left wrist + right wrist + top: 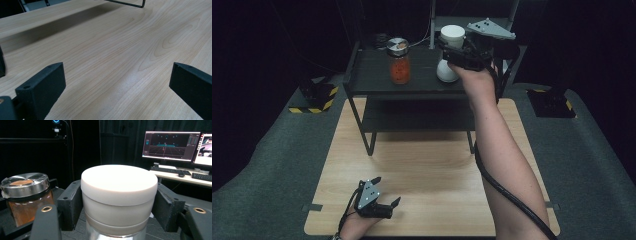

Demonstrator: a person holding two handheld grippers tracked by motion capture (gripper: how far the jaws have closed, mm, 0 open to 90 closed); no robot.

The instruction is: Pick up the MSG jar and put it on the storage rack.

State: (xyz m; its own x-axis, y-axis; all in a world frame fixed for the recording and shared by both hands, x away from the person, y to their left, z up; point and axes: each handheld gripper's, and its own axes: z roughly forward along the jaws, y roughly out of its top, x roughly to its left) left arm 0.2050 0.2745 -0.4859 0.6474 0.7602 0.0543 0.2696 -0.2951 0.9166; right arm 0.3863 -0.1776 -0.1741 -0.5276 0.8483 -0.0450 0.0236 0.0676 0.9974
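A white-lidded jar (445, 71) stands at the right end of the top of a black two-level rack (372, 75). My right gripper (453, 44) reaches it from the near side, and its jaws are shut on the lid. In the right gripper view the broad white lid (117, 182) sits between the two black pads (71, 205), which lie against its sides. A jar of red contents with a silver lid (399, 64) stands to its left, and is seen as the silver-lidded jar (25, 200) in the right gripper view. My left gripper (387, 190) rests open and empty near the table's front edge.
The rack stands on the far half of a light wooden table (427, 165). The left gripper (117, 82) looks across bare wood towards the rack's foot (130, 3). Monitors and keyboards (172, 145) stand beyond the rack. Grey carpet surrounds the table.
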